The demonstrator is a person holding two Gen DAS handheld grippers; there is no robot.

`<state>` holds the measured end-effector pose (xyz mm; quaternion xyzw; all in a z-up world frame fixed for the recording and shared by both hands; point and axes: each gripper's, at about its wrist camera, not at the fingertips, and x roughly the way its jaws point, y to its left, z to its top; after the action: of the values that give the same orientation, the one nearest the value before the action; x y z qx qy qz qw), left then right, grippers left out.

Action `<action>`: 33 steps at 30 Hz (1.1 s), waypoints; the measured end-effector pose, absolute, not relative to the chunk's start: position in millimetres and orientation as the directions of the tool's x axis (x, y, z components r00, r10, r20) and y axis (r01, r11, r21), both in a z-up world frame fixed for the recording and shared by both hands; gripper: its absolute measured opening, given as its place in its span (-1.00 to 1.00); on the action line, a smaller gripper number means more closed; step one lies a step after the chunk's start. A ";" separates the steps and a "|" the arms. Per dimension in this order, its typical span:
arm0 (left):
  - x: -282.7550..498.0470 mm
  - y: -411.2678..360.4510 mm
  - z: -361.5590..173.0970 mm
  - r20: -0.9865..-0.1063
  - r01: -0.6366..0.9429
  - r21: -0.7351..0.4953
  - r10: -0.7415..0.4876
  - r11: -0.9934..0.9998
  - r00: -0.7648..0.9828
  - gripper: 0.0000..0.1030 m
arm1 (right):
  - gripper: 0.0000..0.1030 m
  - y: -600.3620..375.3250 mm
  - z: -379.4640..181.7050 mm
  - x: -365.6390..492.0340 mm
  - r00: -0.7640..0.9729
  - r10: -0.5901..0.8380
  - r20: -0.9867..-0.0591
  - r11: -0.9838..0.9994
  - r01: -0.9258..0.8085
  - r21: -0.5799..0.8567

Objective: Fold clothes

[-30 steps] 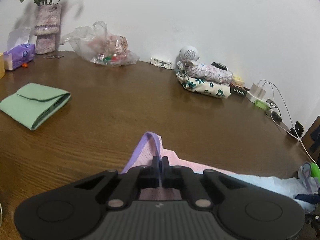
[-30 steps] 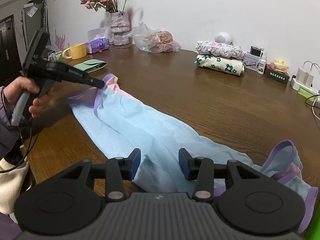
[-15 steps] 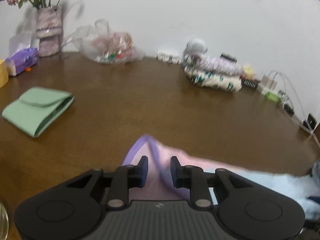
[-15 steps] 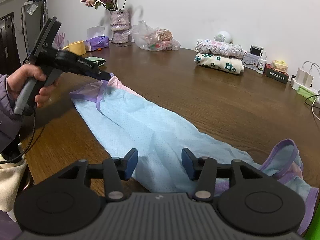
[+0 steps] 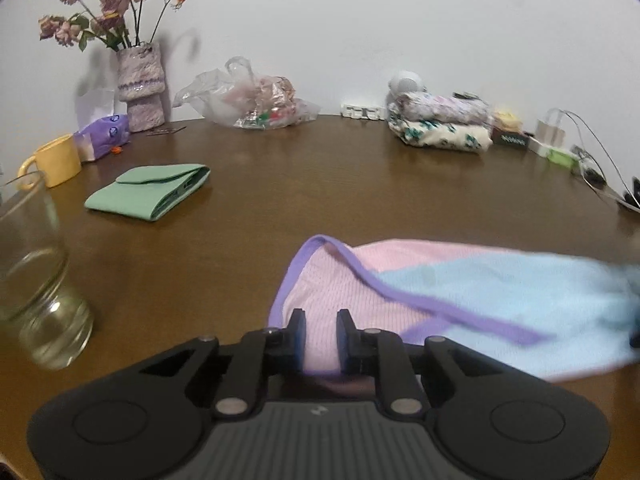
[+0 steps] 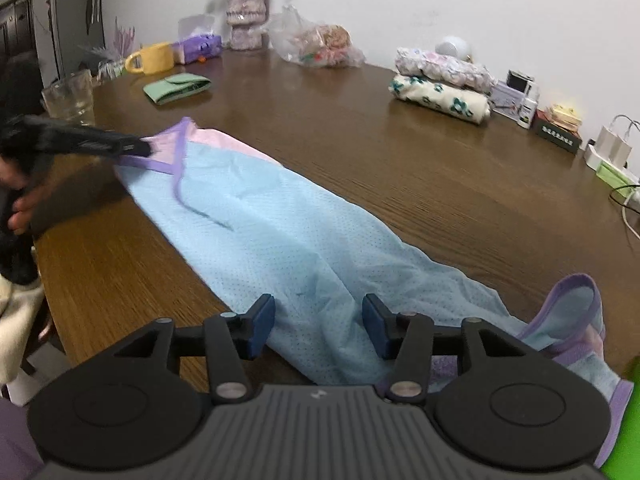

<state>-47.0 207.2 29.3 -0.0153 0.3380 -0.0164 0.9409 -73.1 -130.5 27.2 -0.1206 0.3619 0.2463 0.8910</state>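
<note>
Brown wood-grain counter (image 6: pixel 420 184) is being occupied, from centre left to lower right of the right wrist frame, by a pale blue and pink garment (image 6: pixel 280 236) lying stretched out, not folded.

Risks: a drinking glass (image 5: pixel 36 292) is standing at the left edge of the left wrist frame, near the left gripper (image 5: pixel 321 334); it is judged liable to being knocked by a sweep. The thin mesh is being judged prone to slipping or bunching.

Left jaws are being held narrowly apart over the pink purple-trimmed end, nothing clamped. Right gripper (image 6: pixel 319 330) jaws are being held wide above the blue cloth; contact cannot be told.
</note>
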 end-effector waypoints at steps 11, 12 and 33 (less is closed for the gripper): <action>-22.5 197.2 42.9 -0.691 0.066 -0.193 -0.183 0.979 0.699 -0.49 | 0.12 -118.0 44.3 -90.1 0.676 0.411 -0.612 0.843 -0.538 -0.027; -18.9 196.0 40.7 -0.698 0.058 -0.185 -0.173 0.981 0.695 -0.51 | 0.14 -116.0 45.1 -92.3 0.678 0.418 -0.605 0.843 -0.538 -0.021; 3.8 215.2 51.4 -0.612 0.054 -0.277 -0.220 0.959 0.759 -1.00 | 0.17 -104.6 33.9 -101.6 0.658 0.438 -0.612 0.837 -0.547 0.012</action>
<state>3.8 215.2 51.4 -0.1220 0.3390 -0.0736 0.9299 -101.6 -104.6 33.9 -0.0870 0.3117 0.2717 0.9063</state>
